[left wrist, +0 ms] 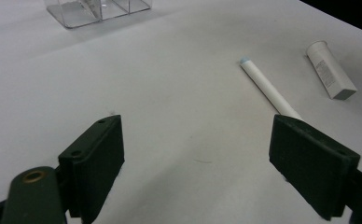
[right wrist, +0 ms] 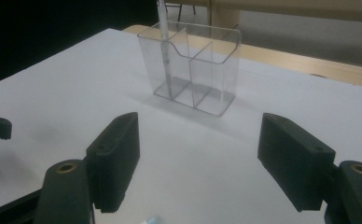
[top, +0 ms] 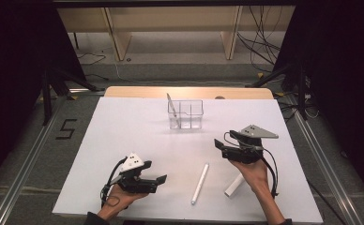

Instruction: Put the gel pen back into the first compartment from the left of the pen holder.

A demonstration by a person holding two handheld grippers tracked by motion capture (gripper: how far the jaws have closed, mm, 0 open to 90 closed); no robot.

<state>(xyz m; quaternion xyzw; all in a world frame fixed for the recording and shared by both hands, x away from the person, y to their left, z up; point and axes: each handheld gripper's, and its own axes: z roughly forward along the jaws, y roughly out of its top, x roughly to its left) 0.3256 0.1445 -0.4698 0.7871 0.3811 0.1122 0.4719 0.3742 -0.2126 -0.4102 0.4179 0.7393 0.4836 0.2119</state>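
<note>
The left hand-held gripper [top: 162,179] is seen nearest the camera in the high view, held low over the near edge of the white worktop [top: 124,140], with its two black jaws spread wide apart and nothing between them. Taking the clear plastic divided organiser [top: 185,114] at the far middle of the worktop as the landmark, this hand-held gripper is placed well in front of it and to its left. The right hand-held gripper [top: 216,144] is held in front of the organiser and to its right, pointed towards it, its jaws likewise parted and empty. A slim white marker pen with a pale blue tip [top: 200,183] is laid flat on the worktop well in front of the organiser, between the two hands. A short white tube with a printed label [top: 233,185] is laid just to the right of that pen, beneath the right forearm. A thin clear pen [top: 172,110] is stood leaning in the organiser's left compartment.
</note>
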